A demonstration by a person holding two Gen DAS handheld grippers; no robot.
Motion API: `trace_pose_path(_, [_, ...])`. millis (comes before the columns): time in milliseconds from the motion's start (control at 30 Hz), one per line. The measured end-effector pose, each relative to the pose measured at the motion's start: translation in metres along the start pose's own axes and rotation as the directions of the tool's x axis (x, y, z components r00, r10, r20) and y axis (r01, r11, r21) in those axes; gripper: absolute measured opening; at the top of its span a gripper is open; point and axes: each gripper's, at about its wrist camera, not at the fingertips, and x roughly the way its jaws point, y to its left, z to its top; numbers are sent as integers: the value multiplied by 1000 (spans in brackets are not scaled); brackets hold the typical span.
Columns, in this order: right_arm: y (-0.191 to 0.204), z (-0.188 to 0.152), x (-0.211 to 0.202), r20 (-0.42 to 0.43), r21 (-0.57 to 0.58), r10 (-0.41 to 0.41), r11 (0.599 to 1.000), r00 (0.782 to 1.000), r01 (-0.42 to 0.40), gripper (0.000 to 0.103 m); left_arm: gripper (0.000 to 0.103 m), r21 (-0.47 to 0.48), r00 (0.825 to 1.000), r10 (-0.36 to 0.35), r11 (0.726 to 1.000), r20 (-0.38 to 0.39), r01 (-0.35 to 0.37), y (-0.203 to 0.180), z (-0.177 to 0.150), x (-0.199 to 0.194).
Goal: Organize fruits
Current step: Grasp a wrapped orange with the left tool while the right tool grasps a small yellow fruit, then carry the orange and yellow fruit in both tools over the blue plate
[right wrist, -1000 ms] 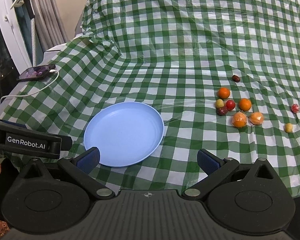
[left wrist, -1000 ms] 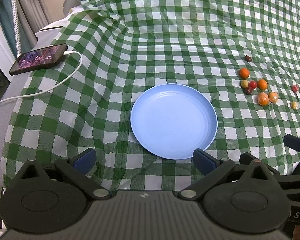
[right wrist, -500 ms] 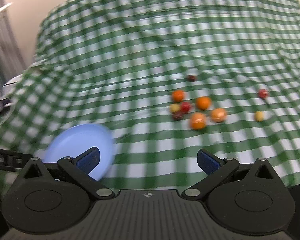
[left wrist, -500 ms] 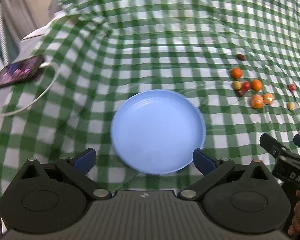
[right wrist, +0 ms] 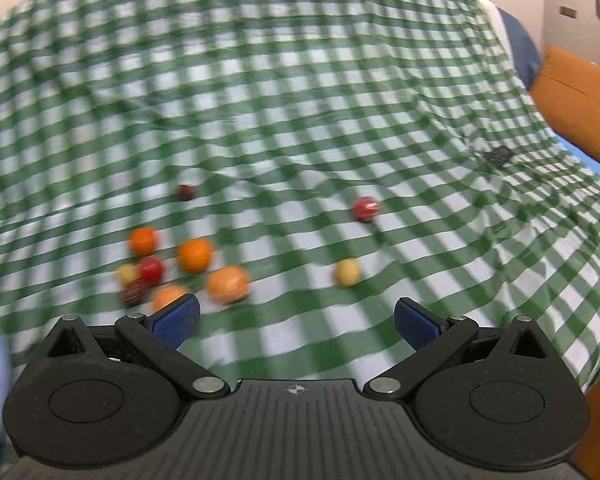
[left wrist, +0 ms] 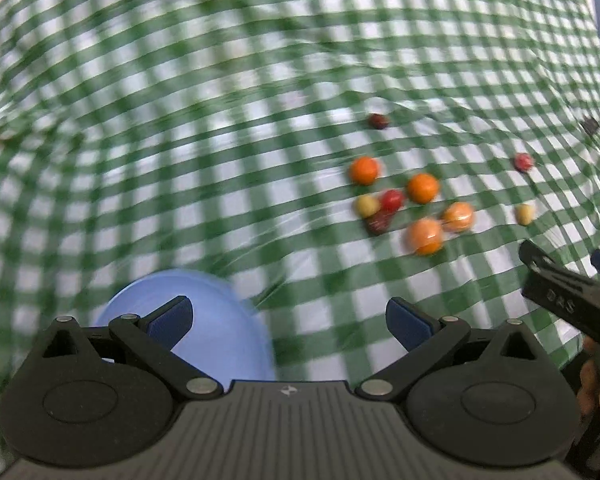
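A green checked cloth (right wrist: 300,100) is spread over what appears to be a bed, though blur makes this uncertain. A blue plate (left wrist: 220,332), with no fruit seen on it, lies near the left tool (left wrist: 288,316), whose jaws are spread with nothing held. The right tool (right wrist: 296,320) is likewise spread and unloaded. The fruits (right wrist: 196,256) lie loose just ahead of it. The approach step is judged in hand; next, one fruit must be straddled and gripped

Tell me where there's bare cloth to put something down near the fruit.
Bare cloth lies between the blue plate and the fruit cluster, and between the cluster and the lone yellow fruit. The cluster itself is crowded, with pieces touching or nearly touching.
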Motion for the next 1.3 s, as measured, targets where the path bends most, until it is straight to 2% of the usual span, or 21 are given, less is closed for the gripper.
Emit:
trace_pose_path(233, [-28, 13, 67, 1, -24, -78, 997, 997, 78, 99, 103, 38, 993, -109, 993, -39, 110, -59, 27, 64])
trace_pose_path(333, [-34, 14, 92, -10, -52, -75, 996, 997, 74, 81, 103, 26, 989, -143, 989, -46, 144, -80, 34, 85])
trace_pose_path(400, [-39, 15, 107, -42, -31, -61, 998, 997, 59, 76, 102, 4, 986, -157, 988, -48, 157, -93, 39, 99])
trace_pose_path(467, [-43, 14, 120, -74, -14, -40, 999, 996, 39, 61, 101, -35, 984, -170, 985, -49, 169, -101, 43, 110])
trace_pose_path(533, [-42, 12, 126, -94, -18, -29, 999, 995, 28, 55, 99, -76, 984, -169, 983, -54, 164, -106, 47, 121])
trace_pose_path(633, [-41, 10, 133, -95, -40, -36, 999, 995, 32, 53, 97, -112, 988, -145, 984, -57, 138, -111, 50, 134])
trace_pose_path(667, [-38, 9, 131, -91, -46, -41, 998, 995, 37, 53, 93, -120, 989, -133, 985, -60, 125, -112, 51, 138])
trace_pose_path(700, [-37, 8, 131, -87, -51, -42, 998, 995, 38, 53, 78, -126, 990, -128, 985, -65, 119, -113, 51, 141])
trace_pose_path(733, [-37, 8, 131, -85, -51, -37, 998, 996, 33, 47, 53, -130, 987, -139, 983, -78, 129, -114, 51, 144])
trace_pose_path(767, [-37, 8, 130, -81, -50, -28, 998, 996, 24, 31, 41, -131, 983, -154, 981, -101, 141, -115, 51, 148])
trace_pose_path(800, [-37, 7, 129, -76, -53, -29, 998, 997, 25, 27, 40, -134, 982, -153, 981, -108, 139, -115, 50, 148])
trace_pose_path(900, [-39, 8, 128, -66, -42, -29, 999, 997, 26, 26, 40, -129, 985, -153, 981, -81, 142, -111, 47, 137])
trace_pose_path(1067, [-43, 11, 118, 39, -25, -87, 996, 995, 88, 26, 40, -68, 991, -132, 989, -12, 131, -90, 36, 91])
trace_pose_path(1167, [-44, 11, 110, 87, -29, -106, 994, 991, 109, 26, 40, -74, 994, -106, 992, 13, 107, -57, 24, 56])
trace_pose_path(1300, [-37, 17, 88, 132, -71, -102, 991, 986, 112, 27, 40, -141, 997, -41, 989, 62, 49, -6, 5, 6])
